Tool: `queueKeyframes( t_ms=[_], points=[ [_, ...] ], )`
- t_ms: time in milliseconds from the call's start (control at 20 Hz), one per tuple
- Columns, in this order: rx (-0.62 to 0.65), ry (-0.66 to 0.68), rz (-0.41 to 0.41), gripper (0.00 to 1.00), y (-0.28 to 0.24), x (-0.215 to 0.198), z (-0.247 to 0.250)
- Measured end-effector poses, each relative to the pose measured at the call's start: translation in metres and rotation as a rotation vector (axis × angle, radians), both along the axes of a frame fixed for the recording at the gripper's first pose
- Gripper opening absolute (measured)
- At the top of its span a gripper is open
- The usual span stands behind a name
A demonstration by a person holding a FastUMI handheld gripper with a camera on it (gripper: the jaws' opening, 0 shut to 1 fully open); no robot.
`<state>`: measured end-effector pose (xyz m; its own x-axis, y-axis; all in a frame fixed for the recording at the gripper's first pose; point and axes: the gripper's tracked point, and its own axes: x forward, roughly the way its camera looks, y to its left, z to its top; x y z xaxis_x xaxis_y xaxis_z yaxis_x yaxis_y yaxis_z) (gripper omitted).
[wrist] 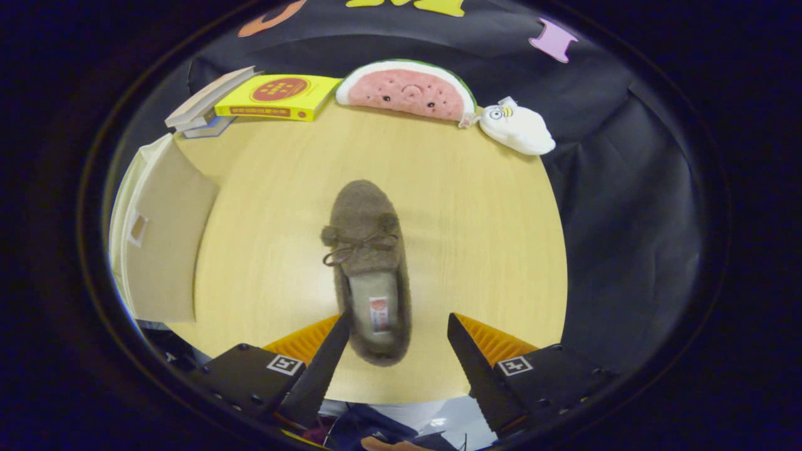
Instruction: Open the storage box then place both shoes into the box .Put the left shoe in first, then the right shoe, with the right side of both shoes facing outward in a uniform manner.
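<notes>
While the tongs (398,329) hang over the near end of the table (476,250), there's plenty of clutter at the far end, well beyond the fingers: a yellow book (279,96) lying flat, w/ a couple more books (203,109) stacked just beside it on the left, then a watermelon-slice cushion (407,88) propped vs. the black cloth, and a small white plush toy (517,128) touching its right end. None of that sits between the fingers and the shoe; the wood ahead is bare.

Off to the left of the fingers stands the storage box (163,244), beige, w/ a flat panel facing the table and a small label on it. Can't tell from here if the lid is open or shut.

The shoe (369,269) is a brown fuzzy slipper w/ a thin bow across the top. It lies flat on the table, toe pointing away, heel end between the two fingers. It sits closer to the left finger (326,363), whose tip overlaps the heel's left rim; the right finger (470,363) stands apart from it w/ bare wood in between. So the tongs are spread wide, gripping nothing.

Only one shoe can be seen on the table. Whether it's the left or right one is hard to make out. Below the fingers, past the table's near edge, sth dark and sth pale are cut off, unclear.
</notes>
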<state>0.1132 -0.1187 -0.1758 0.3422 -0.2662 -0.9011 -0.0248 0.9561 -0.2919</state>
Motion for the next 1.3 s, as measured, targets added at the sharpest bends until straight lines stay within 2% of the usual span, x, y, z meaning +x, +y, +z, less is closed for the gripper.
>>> queueKeyframes(
  t_ms=[200, 300, 400, 450, 550, 600, 650, 700, 750, 800, 900, 1150, 1300],
  points=[
    [-0.077, 0.036, -0.007, 0.96, -0.027, 0.019, -0.029],
    [-0.080, 0.086, 0.012, 0.89, -0.028, 0.023, -0.047],
    [-0.031, 0.123, 0.031, 0.58, -0.016, 0.021, -0.056],
    [-0.039, 0.107, 0.035, 0.38, -0.016, 0.026, -0.054],
    [-0.021, 0.119, 0.050, 0.37, -0.007, 0.028, -0.060],
    [-0.016, 0.141, 0.047, 0.32, -0.005, 0.025, -0.062],
    [-0.014, 0.136, 0.040, 0.08, -0.005, 0.026, -0.059],
    [-0.015, 0.131, 0.042, 0.13, -0.004, 0.026, -0.060],
    [-0.016, 0.136, 0.035, 0.13, -0.006, 0.022, -0.062],
    [-0.010, 0.136, 0.016, 0.01, -0.004, 0.025, -0.058],
    [0.010, 0.135, -0.006, 0.01, -0.005, 0.024, -0.060],
    [0.219, 0.181, -0.082, 0.01, 0.008, 0.002, -0.055],
    [0.232, 0.172, -0.090, 0.01, 0.005, -0.006, -0.042]
  ],
)
